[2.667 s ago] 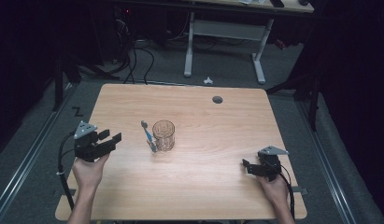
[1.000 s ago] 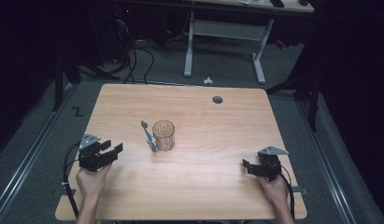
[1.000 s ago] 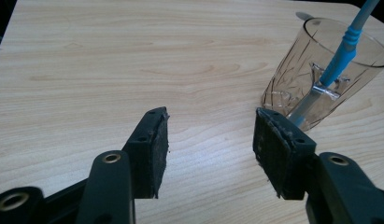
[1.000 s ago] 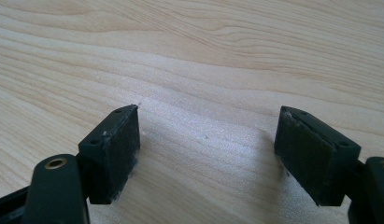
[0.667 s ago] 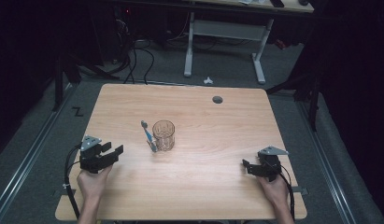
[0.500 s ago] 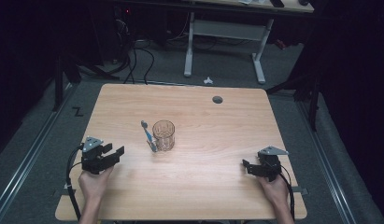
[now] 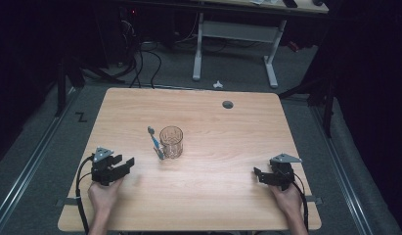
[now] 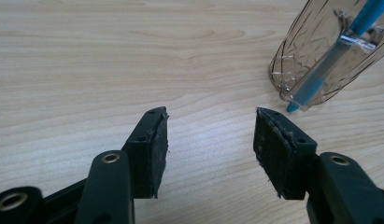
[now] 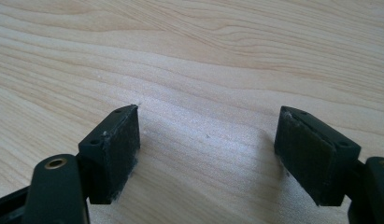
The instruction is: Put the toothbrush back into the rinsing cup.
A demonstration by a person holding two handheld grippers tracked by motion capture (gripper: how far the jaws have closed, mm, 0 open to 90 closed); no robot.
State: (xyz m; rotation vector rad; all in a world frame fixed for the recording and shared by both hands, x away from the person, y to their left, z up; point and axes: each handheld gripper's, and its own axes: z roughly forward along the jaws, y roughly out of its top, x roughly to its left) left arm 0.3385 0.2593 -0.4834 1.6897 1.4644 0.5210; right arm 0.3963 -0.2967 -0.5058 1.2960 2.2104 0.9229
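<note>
From the high view, a glass stood upright near the middle of the wooden table, with a blue toothbrush leaning against its left side, bristle end up and away from the person. The left gripper rested near the table's left front corner, pointing toward the glass but well apart from it. The right gripper sat near the right front edge, far from the glass. A small dark disc lay toward the far edge.

In the left gripper view, the jaws stood apart with only bare wood between them; the glass and toothbrush lay ahead and off to the right.

In the right gripper view, the jaws were spread wide over bare tabletop, grasping nothing.
</note>
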